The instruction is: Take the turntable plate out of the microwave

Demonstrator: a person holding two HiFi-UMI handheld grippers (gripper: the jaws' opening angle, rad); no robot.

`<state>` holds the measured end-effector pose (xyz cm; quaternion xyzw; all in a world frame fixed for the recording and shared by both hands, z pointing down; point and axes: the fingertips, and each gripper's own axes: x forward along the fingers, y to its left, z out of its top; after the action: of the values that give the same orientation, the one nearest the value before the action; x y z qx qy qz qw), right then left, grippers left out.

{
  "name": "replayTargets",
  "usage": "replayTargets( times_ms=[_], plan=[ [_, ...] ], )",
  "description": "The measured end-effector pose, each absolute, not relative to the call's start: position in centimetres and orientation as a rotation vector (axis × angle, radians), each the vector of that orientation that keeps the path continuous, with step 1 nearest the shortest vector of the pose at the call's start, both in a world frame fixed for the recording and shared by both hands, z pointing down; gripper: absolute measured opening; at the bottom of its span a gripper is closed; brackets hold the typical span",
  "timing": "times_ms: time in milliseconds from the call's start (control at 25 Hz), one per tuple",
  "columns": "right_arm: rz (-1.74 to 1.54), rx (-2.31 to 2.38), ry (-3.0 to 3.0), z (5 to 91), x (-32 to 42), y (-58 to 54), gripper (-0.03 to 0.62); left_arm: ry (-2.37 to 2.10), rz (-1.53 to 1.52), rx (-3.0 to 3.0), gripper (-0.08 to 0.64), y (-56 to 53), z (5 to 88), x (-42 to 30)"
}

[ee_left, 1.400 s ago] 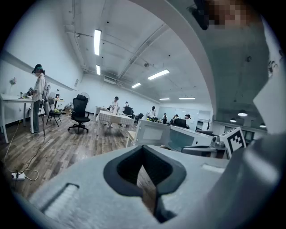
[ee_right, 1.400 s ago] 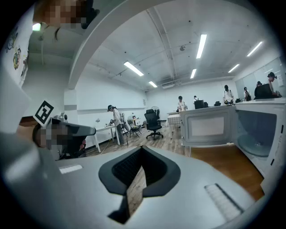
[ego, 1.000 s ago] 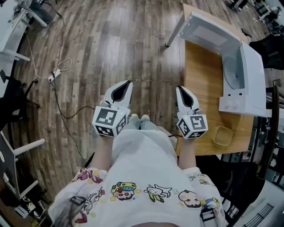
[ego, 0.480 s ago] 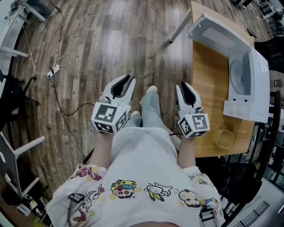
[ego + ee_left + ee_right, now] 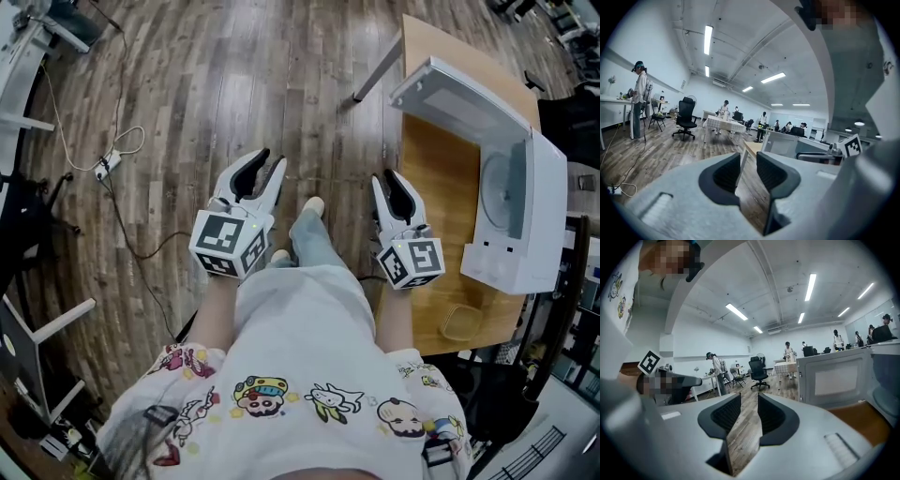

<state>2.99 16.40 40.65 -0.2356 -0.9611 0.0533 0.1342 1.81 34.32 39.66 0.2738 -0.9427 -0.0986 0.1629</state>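
While the microwave (image 5: 542,220) stands open at the right, turntable plate (image 5: 495,195) seemingly inside, the left gripper (image 5: 264,161) and right gripper (image 5: 389,180) have just been opening their jaws, partway apart and empty.

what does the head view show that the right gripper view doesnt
Only the head view: the power strip on the floor and a small tan container on the table. Only the right gripper view: a black office chair, ceiling lights. Both: the microwave, door open, and the right gripper, empty, whose jaws have just been opening.
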Motion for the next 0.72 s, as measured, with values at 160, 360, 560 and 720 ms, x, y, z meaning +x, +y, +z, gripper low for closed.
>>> replayTargets(
  times_ms=[160, 360, 560, 720],
  plan=[
    [0.185, -0.691, -2.795, 39.7, -0.8, 15.0, 0.115, -2.708, -0.282, 0.796, 0.109, 32.8, 38.3, -2.2],
    [0.222, -0.672, -2.837, 38.4, -4.5, 12.4, 0.129, -2.720, -0.277, 0.850, 0.118, 30.1, 37.0, -6.2],
    [0.235, -0.627, -2.876, 37.7, -6.7, 9.5, 0.147, -2.701, -0.262, 0.935, 0.126, 26.1, 36.7, -9.3],
    [0.250, -0.550, -2.914, 37.2, -7.1, 6.6, 0.156, -2.662, -0.246, 1.040, 0.129, 22.3, 36.4, -10.5]
  ],
)
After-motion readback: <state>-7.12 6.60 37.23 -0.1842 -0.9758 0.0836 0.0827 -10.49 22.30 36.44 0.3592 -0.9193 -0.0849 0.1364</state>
